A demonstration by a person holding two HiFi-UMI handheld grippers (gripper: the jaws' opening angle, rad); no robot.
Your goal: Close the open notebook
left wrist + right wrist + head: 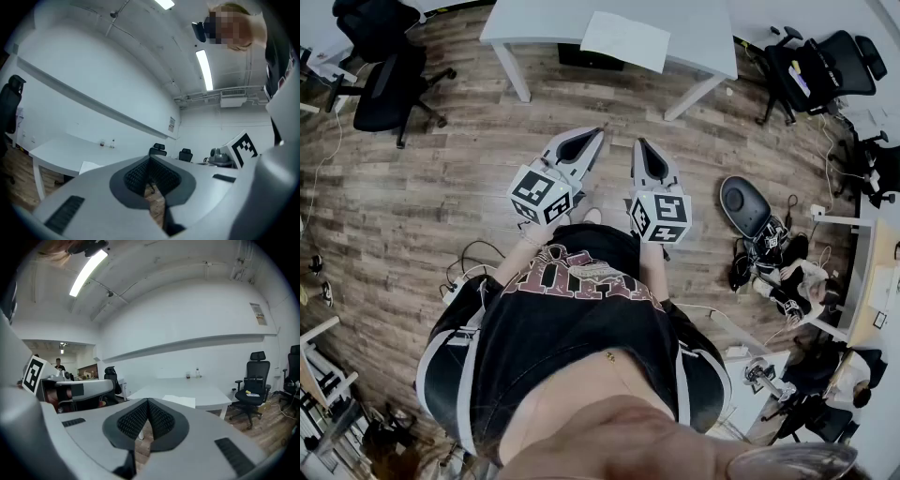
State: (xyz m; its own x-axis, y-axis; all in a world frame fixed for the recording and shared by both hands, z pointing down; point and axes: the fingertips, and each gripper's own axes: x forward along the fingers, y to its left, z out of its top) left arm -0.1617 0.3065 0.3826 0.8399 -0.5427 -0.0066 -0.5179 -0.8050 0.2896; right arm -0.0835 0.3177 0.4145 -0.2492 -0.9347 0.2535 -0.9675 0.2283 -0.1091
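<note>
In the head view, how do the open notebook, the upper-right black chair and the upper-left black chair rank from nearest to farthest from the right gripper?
From the right gripper:
1. open notebook, ahead on the white table.
2. upper-right black chair, beyond the table's right end.
3. upper-left black chair, far left.

The notebook [625, 40] lies on the far table [534, 21], which stands between a left chair [389, 80] and a right chair [825, 66].

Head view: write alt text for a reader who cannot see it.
A person on a wood floor holds the left gripper and right gripper side by side, both shut and empty, short of a white table bearing a notebook.
</note>
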